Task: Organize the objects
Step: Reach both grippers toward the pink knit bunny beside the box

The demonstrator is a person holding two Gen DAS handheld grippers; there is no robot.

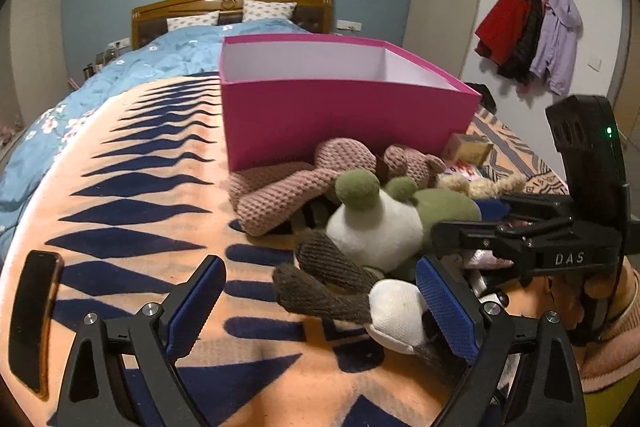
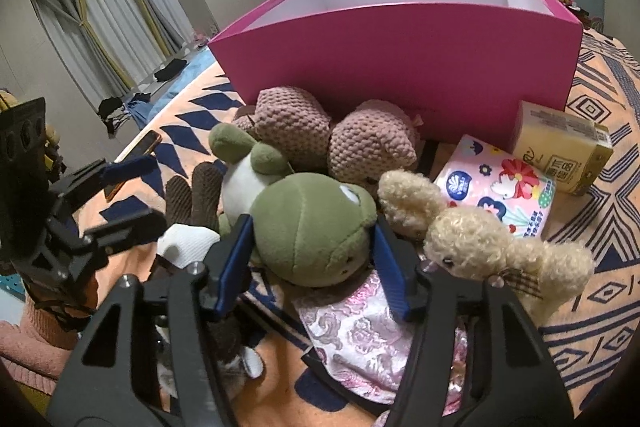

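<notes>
Plainly the coming move turns on the green frog plush [image 2: 316, 231]: its round head sits between the blue pads of the right gripper [image 2: 312, 247], straight ahead of the tongs, with both pads against its sides, so I judge the right tongs clenched on it. Its body runs away from the tongs toward the pink box [image 2: 400, 39], green-footed white belly farthest, so the long axis lies roughly along the gripper's own line. The box stands open-topped just beyond the heap, toward the headboard end of the bed [image 1: 120, 187], and nothing shows inside it from these views. The left gripper [image 1: 320, 311] hangs released, jaws spread wide, at the heap's left edge; its right pad lies against a brown-and-white plush [image 1: 360, 291], with bare blanket between the pads. The right hand is the nearer to the frog; the left is beside it. Counted: one box; five plush toys, namely one frog, two pink knitted ones [image 2: 332, 135], one brown-and-white, one cream curly-furred [image 2: 472, 235]; one flowered tissue pack [image 2: 500, 195] and one yellow carton [image 2: 560, 147] near the box's right corner; one pink brocade cloth [image 2: 368, 343] under the frog; one phone [image 1: 34, 319] lying at the bed's left edge.
</notes>
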